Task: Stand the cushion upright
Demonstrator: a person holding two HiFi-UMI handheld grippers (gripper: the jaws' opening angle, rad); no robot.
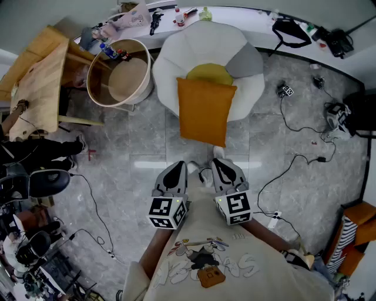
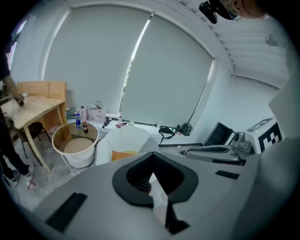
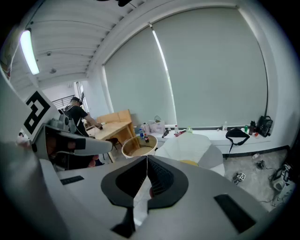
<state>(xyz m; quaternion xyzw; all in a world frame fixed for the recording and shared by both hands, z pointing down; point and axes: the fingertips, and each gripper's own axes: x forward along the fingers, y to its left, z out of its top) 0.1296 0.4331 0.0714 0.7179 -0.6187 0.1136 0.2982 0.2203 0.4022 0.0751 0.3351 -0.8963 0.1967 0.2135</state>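
An orange cushion (image 1: 205,110) lies flat on the front of the white round lounge chair (image 1: 176,53), its near end hanging over the seat edge. A yellow-green cushion (image 1: 209,73) sits behind it. My left gripper (image 1: 176,169) and right gripper (image 1: 223,167) hover side by side over the grey floor, well short of the chair. Both are shut with nothing between the jaws. In the left gripper view a strip of the orange cushion (image 2: 123,154) shows above the jaws. The right gripper view shows the white chair (image 3: 187,144) ahead.
A round tub-shaped side table (image 1: 120,73) with small bottles stands left of the chair. A wooden table (image 1: 35,76) and office chairs (image 1: 35,182) are at far left, where a person (image 3: 77,115) stands. Cables (image 1: 294,159) trail over the floor at right. A ledge (image 1: 247,17) with clutter runs behind.
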